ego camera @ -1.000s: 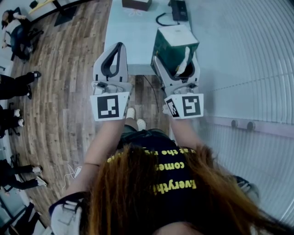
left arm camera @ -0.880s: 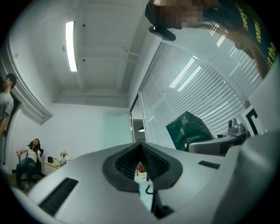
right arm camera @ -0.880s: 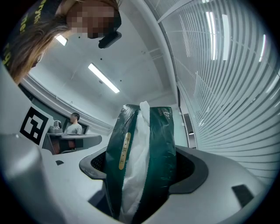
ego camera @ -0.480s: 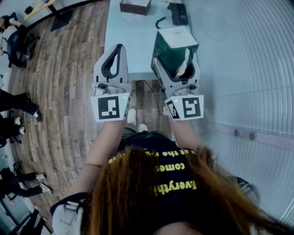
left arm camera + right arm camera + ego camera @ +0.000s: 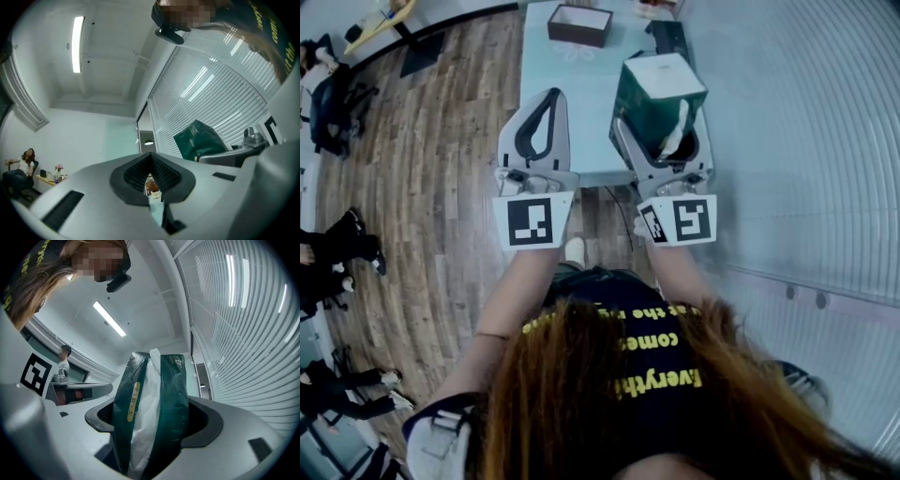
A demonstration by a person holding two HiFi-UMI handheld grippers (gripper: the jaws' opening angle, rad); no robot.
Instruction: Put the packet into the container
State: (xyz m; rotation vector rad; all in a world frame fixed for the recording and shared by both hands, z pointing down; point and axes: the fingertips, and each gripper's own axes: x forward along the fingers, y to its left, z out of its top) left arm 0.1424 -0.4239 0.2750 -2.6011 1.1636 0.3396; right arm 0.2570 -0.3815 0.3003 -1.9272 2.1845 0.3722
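Note:
My right gripper is shut on a dark green packet with white tissue sticking out of its top. In the right gripper view the packet stands upright between the jaws of the right gripper, pointing toward the ceiling. My left gripper is shut with nothing in it and hovers over the near end of the pale blue table. Its tips meet in the left gripper view. A dark brown open box, the container, stands at the table's far end.
A black device with a cable lies at the table's far right. White window blinds run along the right side. Wooden floor spreads to the left, with seated people at its left edge.
Both grippers have edged forward over the table's near end, the packet still held. The brown box and the table now sit lower in the head view.

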